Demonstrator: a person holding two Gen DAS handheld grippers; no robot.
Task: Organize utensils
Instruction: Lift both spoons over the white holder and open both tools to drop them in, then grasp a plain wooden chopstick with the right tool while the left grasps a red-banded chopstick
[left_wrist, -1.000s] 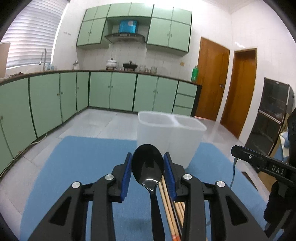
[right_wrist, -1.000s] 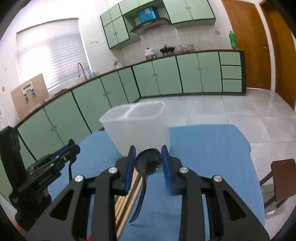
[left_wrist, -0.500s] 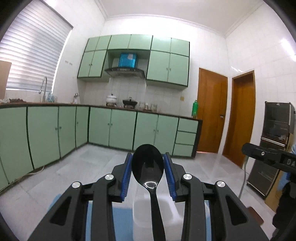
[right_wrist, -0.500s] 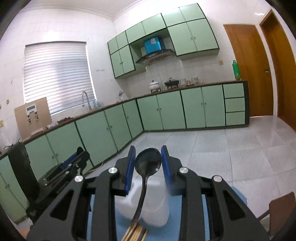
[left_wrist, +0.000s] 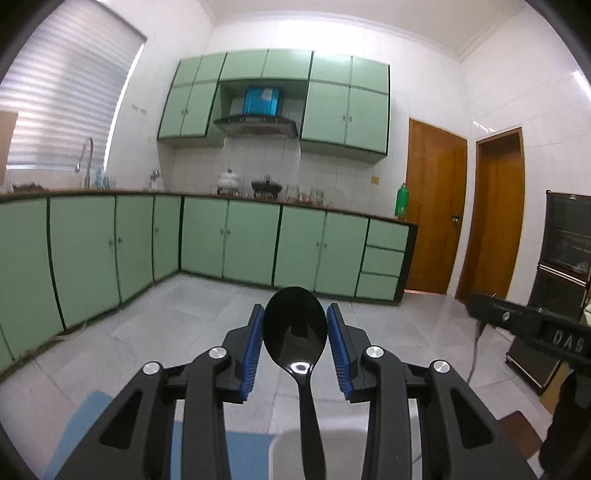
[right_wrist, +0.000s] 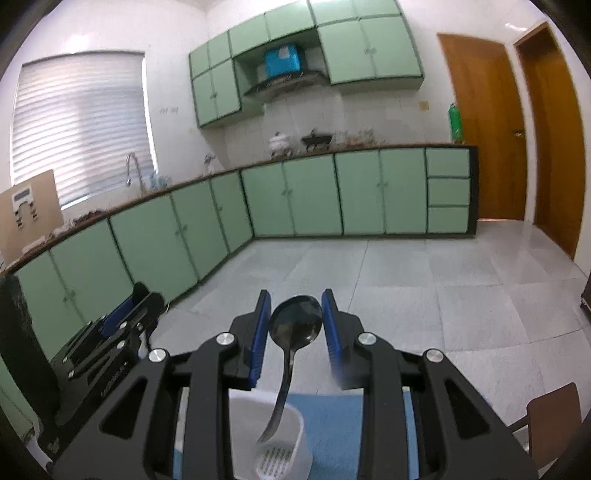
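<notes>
We see a glossy black spoon (left_wrist: 294, 328) clamped bowl-up in the left gripper (left_wrist: 294, 345), a second black spoon (right_wrist: 295, 325) likewise in the right gripper (right_wrist: 294, 326); the white container (right_wrist: 275, 439) has dropped to the frame's bottom since earlier.

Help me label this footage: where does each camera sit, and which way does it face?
Left wrist: on the left gripper, facing the cabinets; jaws hold a black spoon.
Right wrist: on the right gripper, facing the same corner; jaws hold a second black spoon above the white container.
Shared: cabinets, doors, container.
</notes>
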